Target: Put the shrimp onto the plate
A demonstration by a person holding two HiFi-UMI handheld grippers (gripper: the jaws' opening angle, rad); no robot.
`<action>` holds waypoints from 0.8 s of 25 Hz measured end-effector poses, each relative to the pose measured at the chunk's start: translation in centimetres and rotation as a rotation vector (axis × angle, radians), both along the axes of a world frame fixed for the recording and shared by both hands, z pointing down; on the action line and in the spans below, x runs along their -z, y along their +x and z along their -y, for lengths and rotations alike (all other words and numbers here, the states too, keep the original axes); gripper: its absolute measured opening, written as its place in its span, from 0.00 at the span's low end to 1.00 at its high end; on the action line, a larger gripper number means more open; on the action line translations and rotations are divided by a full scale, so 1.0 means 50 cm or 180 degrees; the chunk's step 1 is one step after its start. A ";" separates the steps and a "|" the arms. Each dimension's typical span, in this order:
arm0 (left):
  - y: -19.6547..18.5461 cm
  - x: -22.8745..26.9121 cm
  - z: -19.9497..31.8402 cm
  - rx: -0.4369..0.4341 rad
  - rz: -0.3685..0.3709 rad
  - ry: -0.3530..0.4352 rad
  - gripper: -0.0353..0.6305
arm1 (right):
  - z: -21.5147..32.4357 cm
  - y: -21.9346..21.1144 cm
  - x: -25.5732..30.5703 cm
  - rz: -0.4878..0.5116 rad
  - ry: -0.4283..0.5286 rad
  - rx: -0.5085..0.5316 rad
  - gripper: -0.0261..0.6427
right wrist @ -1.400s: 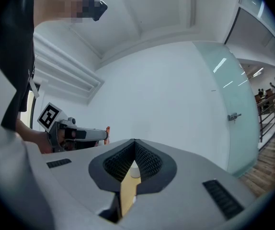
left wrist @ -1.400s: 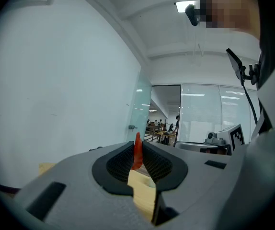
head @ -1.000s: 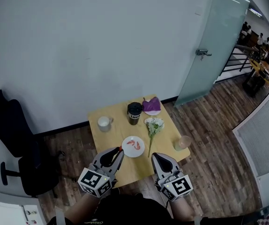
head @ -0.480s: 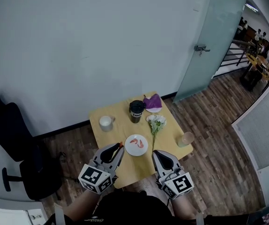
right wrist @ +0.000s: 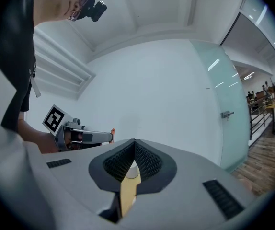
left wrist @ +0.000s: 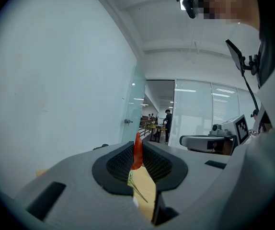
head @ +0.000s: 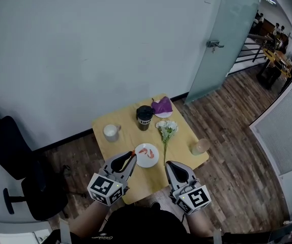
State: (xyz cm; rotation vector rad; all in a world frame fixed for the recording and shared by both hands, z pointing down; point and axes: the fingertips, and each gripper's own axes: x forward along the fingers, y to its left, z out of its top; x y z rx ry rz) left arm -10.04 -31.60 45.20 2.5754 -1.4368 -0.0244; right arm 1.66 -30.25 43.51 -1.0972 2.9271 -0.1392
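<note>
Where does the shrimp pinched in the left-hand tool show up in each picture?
Head view: shrimp at the left gripper tips, lower centre.
Left gripper view: shrimp mid-frame, clamped between the jaws.
Right gripper view: shrimp's orange end, left of centre.
Shared landmark: the glass door.

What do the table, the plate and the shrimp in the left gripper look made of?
Table: pale yellowish wood or wood laminate, matt; even colour, no grain visible from here.
Plate: white, smooth, probably ceramic or plastic; too small to tell which.
Shrimp in the left gripper: orange-red, smooth, slightly glossy, uniform colour; likely a plastic or rubber model, not certain.
</note>
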 end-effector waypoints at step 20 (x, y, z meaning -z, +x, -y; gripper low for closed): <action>0.072 -0.331 0.127 -0.0548 0.1449 -0.0690 0.14 | 0.023 0.011 -0.057 -0.0141 -0.0215 -0.0147 0.04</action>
